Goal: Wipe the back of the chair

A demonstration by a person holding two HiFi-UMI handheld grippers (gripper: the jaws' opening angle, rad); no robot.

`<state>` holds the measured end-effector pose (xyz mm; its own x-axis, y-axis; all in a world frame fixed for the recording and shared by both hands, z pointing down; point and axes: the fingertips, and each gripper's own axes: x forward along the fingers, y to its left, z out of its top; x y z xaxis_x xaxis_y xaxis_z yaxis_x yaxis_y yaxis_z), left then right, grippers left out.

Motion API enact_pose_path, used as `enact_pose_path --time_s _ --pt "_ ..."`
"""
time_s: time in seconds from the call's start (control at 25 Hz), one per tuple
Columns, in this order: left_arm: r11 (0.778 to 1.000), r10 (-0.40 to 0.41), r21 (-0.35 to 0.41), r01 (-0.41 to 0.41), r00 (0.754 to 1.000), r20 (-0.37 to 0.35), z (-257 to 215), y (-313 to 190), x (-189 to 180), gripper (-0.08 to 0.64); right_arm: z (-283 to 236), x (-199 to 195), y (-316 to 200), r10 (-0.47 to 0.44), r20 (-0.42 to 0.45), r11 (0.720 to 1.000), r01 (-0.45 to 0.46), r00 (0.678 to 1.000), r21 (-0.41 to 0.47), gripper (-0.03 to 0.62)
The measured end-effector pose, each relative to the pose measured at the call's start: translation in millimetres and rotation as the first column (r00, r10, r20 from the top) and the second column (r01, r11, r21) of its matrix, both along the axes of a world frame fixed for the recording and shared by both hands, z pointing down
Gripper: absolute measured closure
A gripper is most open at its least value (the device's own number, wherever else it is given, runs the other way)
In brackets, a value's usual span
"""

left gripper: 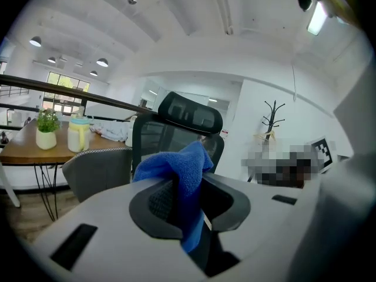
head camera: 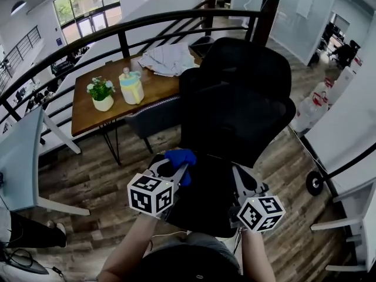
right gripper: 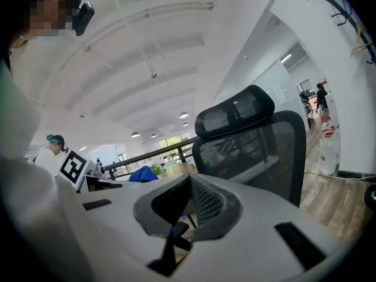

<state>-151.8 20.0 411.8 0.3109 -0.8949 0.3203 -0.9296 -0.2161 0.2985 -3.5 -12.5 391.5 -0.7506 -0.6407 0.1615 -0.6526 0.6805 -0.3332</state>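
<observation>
Left gripper [left gripper: 187, 180]: clamped on a blue cloth [left gripper: 177, 164].
Right gripper [right gripper: 189, 184]: jaws pressed together, nothing between.
Chair [head camera: 235, 98]: black mesh back, just ahead of both grippers.
Table [head camera: 88, 115]: beyond chair, bearing plant [head camera: 101, 93] and jug [head camera: 131, 87].

In the upper left of my head view I see a brown wooden counter [head camera: 85, 119]. A small plant [head camera: 102, 95] in a white pot and a pale yellow jug [head camera: 131, 87] stand on it, side by side. A crumpled white cloth [head camera: 167, 59] lies at its right end. The wooden floor [head camera: 111, 175] carries the black chair [head camera: 235, 104] in the middle of the frame.
</observation>
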Motion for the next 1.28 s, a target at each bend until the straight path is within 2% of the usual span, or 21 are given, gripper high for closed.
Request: enact_pose_path --time_s 0.28,0.52,0.92,1.12,1.28 --pt "0.999 0.027 0.041 -0.027 1.000 0.004 -25.7 -75.0 15.4 0.474 -21.5 6.9 -67.9 -0.001 0.001 0.999 0.001 1.000 0.036 0.565" --pt "0.995 0.065 0.069 -0.066 0.998 0.005 -40.6 -118.5 34.5 0.474 -30.6 21.4 -99.6 0.000 -0.013 0.999 0.001 1.000 0.045 0.565" --pt "0.988 0.126 0.090 -0.125 0.992 -0.009 -56.7 -143.2 51.3 0.474 -44.4 26.3 -119.2 0.032 -0.025 0.998 -0.030 0.999 0.062 0.565" --pt "0.980 0.171 0.103 -0.169 0.985 -0.017 -62.7 -152.0 53.4 0.474 -51.0 28.2 -122.8 0.049 -0.073 0.994 -0.041 0.996 0.106 0.565" --pt "0.968 0.222 0.115 -0.222 0.975 0.012 -72.4 -165.3 54.0 0.474 -52.0 31.0 -129.9 0.092 -0.113 0.989 -0.077 0.989 0.129 0.565"
